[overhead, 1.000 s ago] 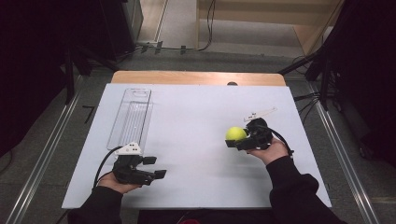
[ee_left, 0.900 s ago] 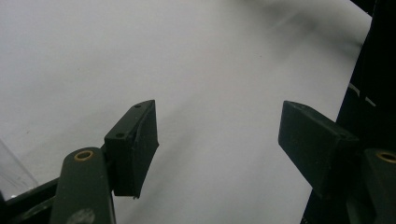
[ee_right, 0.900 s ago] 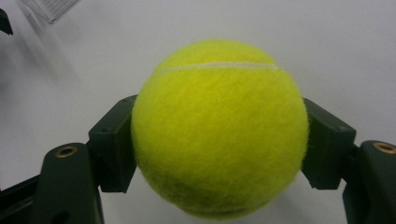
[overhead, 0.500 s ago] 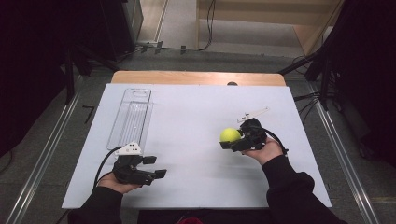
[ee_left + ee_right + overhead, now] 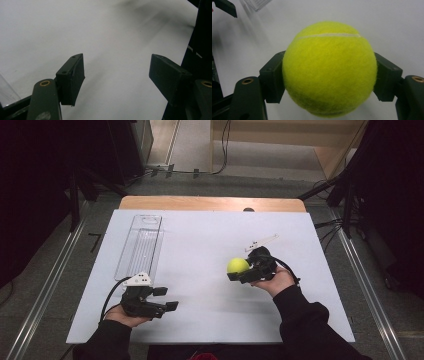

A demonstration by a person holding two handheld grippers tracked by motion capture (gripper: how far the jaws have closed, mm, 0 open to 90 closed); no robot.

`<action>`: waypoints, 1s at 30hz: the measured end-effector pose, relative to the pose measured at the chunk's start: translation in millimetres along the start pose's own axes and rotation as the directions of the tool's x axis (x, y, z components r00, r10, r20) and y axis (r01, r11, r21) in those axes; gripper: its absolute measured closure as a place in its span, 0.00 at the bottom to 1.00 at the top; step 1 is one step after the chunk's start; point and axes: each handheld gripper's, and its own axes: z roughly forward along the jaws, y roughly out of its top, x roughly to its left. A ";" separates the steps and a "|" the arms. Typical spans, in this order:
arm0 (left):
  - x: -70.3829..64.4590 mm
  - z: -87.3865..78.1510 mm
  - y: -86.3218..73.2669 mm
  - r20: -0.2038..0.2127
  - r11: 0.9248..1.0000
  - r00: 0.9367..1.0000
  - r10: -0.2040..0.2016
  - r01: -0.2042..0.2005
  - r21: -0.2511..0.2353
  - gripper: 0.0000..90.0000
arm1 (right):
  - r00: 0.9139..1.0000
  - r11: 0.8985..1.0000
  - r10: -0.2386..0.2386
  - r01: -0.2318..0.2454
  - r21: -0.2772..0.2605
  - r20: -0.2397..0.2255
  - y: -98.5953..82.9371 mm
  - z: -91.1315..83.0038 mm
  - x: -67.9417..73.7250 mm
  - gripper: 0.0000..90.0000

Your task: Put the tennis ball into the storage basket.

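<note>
Holding a fuzzy yellow-green tennis ball [image 5: 238, 265] tight between its two black jaws, the right gripper [image 5: 243, 271] hangs above the right half of the white table [image 5: 200, 240]. The ball is round and soft, with a pale seam. A long clear plastic tray [image 5: 140, 246] lies by the table's left edge, its long side running from near edge to far edge. It sits far to the ball's left. The left gripper [image 5: 167, 298] is nearer the tray, jaws wide apart and empty.

No readable text, label, brand, number or sign anywhere.
</note>
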 end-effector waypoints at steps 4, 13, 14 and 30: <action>-0.1 0.1 0.1 0.001 1.000 1.000 0.000 0.000 -0.001 0.32 | 1.000 1.000 -0.019 0.019 0.000 -0.006 4.5 3.6 3.7 0.27; 0.7 0.0 -0.4 0.002 1.000 1.000 -0.002 0.002 -0.005 0.32 | 0.999 0.999 -0.040 0.041 0.005 -0.025 16.4 10.6 11.5 0.27; 0.7 -0.1 -0.4 0.002 1.000 1.000 -0.002 0.002 -0.005 0.32 | 0.999 0.999 -0.036 0.036 0.009 -0.025 17.7 11.1 12.6 0.27; 1.6 -0.2 -1.0 0.003 1.000 1.000 -0.009 0.009 0.000 0.32 | 0.997 0.999 -0.052 0.052 -0.006 -0.052 39.4 16.9 20.6 0.27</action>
